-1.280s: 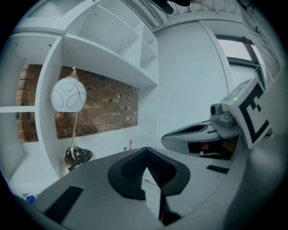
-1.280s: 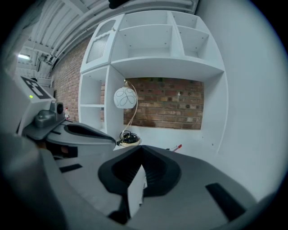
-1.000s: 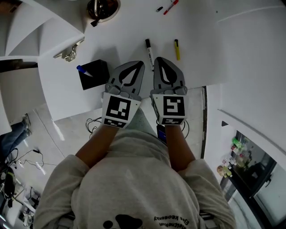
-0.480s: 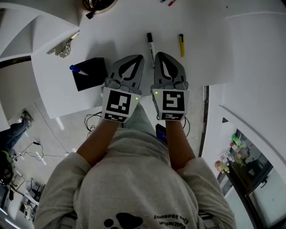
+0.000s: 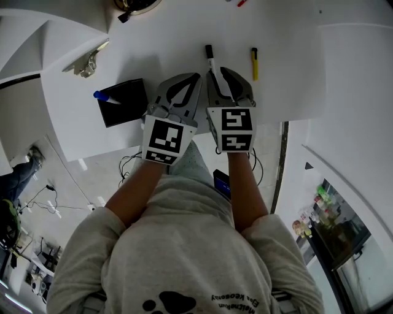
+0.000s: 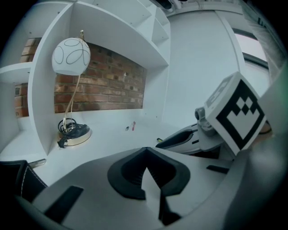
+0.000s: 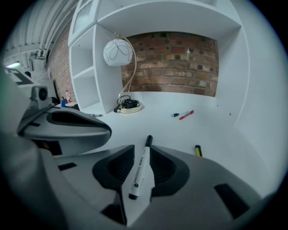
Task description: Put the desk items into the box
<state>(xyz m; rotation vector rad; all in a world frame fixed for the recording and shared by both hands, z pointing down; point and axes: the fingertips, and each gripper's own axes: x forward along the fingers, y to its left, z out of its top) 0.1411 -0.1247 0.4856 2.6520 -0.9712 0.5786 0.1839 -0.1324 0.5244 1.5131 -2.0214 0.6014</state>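
A white marker with a black cap point(image 5: 210, 56) point(image 7: 140, 173) lies on the white desk point(image 5: 172, 43). My right gripper point(image 5: 221, 72) point(image 7: 142, 148) is low over it. Its jaws have just been opening and now stand open along both sides of the marker, with no pad seen pressing on it. My left gripper point(image 5: 194, 78) point(image 6: 146, 149) sits shut and empty right beside it on the left. To the left, an open black box point(image 5: 124, 102) point(image 6: 21, 180) holds a blue pen point(image 5: 102, 97). A yellow marker point(image 5: 254, 63) point(image 7: 198, 150) lies to the right.
A lamp base with a coiled cord point(image 5: 139, 6) point(image 7: 129, 106) point(image 6: 74, 134) stands at the back of the desk. A red pen point(image 7: 187, 114) and a small dark one point(image 7: 175, 115) lie farther back. A metal clip point(image 5: 86, 64) rests near the left shelf. The desk's near edge runs just behind my grippers.
The right jaws went from shut to open, and that gripper moved forward and down so the black-capped marker now lies between them. The left gripper sank a little and stayed shut.
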